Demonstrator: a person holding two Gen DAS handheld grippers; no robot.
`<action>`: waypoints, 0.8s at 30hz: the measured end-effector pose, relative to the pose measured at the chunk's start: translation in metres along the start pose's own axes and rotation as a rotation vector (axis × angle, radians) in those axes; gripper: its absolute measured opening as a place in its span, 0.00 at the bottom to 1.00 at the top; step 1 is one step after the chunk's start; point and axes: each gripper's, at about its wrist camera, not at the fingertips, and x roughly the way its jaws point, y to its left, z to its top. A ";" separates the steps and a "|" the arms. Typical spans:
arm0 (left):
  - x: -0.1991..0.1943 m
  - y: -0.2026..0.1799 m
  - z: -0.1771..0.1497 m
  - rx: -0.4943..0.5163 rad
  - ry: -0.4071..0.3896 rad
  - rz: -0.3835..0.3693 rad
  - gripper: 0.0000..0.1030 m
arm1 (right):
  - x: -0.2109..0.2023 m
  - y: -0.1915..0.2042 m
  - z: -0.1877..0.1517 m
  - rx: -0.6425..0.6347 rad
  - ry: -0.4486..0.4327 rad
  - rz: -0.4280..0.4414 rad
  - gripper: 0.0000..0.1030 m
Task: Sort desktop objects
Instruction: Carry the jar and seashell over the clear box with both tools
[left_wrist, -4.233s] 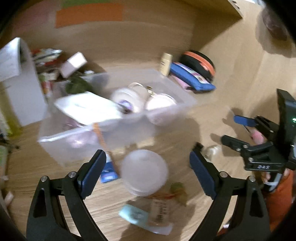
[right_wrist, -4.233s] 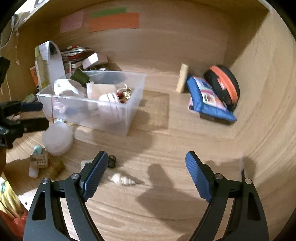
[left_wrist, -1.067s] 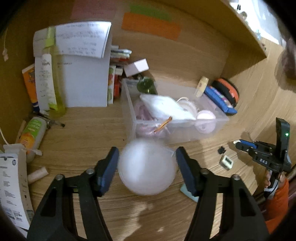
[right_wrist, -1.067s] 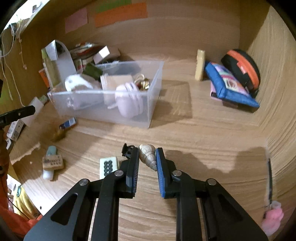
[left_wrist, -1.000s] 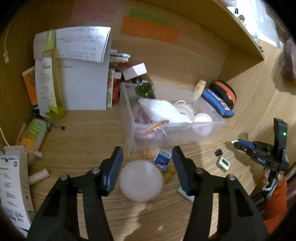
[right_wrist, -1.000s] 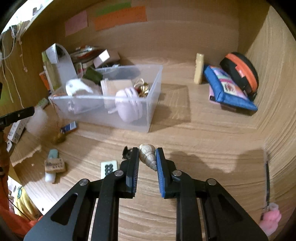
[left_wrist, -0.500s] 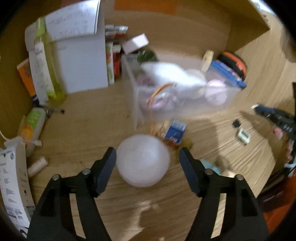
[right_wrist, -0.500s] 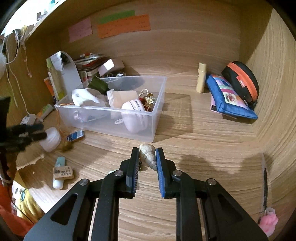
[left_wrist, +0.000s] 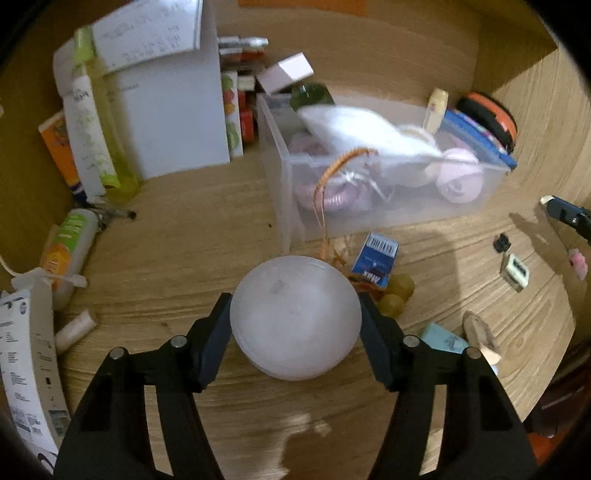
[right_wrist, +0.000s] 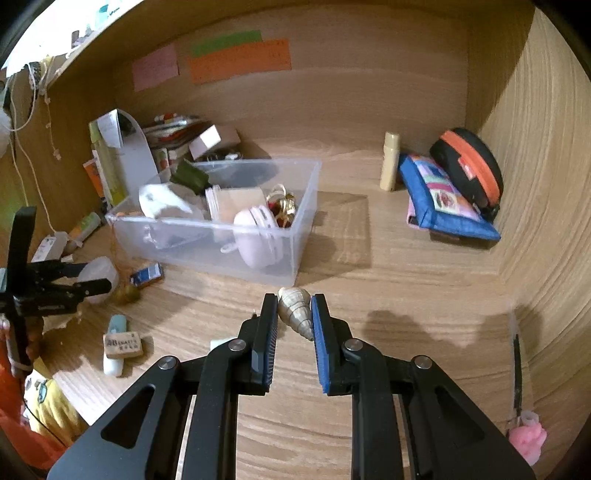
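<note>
Frosted white ball (left_wrist: 295, 317), tan banded shell (right_wrist: 294, 309), clear bin (right_wrist: 218, 236) (orange cord (left_wrist: 325, 192) trailing).

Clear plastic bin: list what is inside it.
The clear plastic bin holds a white pouch, a round pink case, a lidded tub, gold ribbon and pink items. Whatever lies beneath them is covered.

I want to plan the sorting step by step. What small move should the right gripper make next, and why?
Probably carry the seashell forward and over the rim of the clear bin. The right gripper is shut on the shell, above the desk, and the open bin stands just ahead, already holding sorted things.
</note>
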 end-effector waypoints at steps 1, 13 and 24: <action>-0.004 0.002 0.000 -0.012 -0.010 -0.005 0.63 | -0.001 0.001 0.002 0.000 -0.006 0.004 0.16; -0.046 0.013 0.040 -0.057 -0.182 -0.018 0.63 | 0.001 0.017 0.037 -0.032 -0.086 0.054 0.16; -0.024 0.002 0.078 -0.035 -0.199 -0.089 0.63 | 0.031 0.024 0.057 -0.048 -0.071 0.102 0.16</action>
